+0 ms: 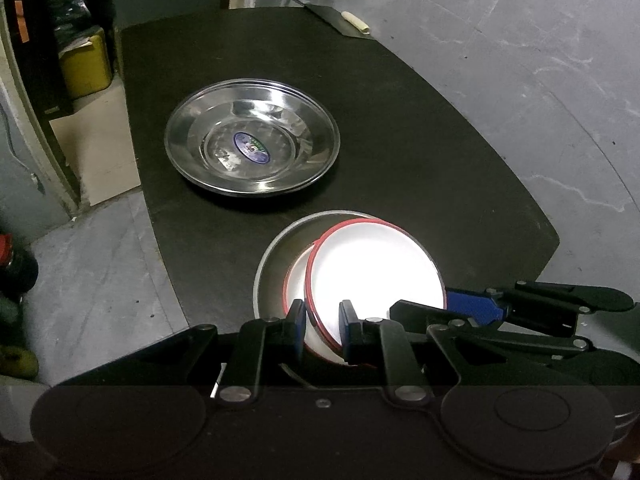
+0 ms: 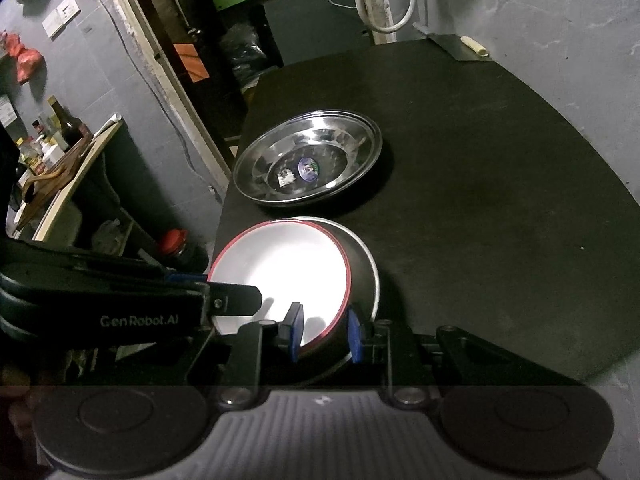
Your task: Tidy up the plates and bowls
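Note:
On the black table point(image 1: 420, 140) a steel bowl point(image 1: 272, 264) holds two white bowls with red rims. The upper white bowl point(image 1: 376, 268) sits tilted over the lower one point(image 1: 296, 280). My left gripper point(image 1: 322, 324) is shut on the near rim of the upper white bowl. In the right wrist view my right gripper point(image 2: 325, 330) is shut across the steel bowl point(image 2: 366, 268), one pad inside the white bowl point(image 2: 280, 268), the other on the steel wall. A stack of steel plates point(image 1: 252, 140) point(image 2: 308, 164) lies farther back.
A cleaver with a pale handle point(image 1: 340, 20) point(image 2: 460, 46) lies at the table's far edge. The table's left edge runs close beside the bowls, with a red-capped jar point(image 2: 174, 242) on the floor below. A yellow container point(image 1: 86, 64) and a shelf of bottles point(image 2: 52, 128) stand left.

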`<state>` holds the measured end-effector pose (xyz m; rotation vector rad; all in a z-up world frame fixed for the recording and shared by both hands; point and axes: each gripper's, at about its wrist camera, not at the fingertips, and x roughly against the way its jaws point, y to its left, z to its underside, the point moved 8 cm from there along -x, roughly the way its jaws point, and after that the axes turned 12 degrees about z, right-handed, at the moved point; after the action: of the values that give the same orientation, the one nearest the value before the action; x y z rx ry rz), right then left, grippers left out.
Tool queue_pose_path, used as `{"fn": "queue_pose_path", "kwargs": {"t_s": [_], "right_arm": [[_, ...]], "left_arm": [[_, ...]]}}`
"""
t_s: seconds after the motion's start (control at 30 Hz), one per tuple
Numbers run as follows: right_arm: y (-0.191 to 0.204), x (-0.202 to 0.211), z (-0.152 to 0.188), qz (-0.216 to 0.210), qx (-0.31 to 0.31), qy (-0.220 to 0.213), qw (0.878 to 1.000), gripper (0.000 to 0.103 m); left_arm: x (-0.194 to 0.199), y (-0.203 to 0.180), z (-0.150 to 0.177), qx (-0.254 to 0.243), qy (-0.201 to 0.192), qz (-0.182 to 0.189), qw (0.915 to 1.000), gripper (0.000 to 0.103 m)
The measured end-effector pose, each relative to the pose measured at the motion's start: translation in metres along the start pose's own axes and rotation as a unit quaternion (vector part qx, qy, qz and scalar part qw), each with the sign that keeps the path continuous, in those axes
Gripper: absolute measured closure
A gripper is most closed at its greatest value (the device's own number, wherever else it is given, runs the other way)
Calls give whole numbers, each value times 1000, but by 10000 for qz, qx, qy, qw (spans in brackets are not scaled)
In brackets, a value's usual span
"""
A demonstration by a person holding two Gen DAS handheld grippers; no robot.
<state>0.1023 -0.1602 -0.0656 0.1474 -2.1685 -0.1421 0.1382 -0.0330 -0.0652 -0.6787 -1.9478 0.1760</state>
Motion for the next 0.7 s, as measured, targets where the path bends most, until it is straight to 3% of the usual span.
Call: {"fn": "queue_pose_path", "kwargs": {"t_s": [0.7], "right_arm": [[-1,-2,1,-64,31,29,10000,76]], "left_arm": [[1,-4,-2,-43,5,-85,10000,84]]}}
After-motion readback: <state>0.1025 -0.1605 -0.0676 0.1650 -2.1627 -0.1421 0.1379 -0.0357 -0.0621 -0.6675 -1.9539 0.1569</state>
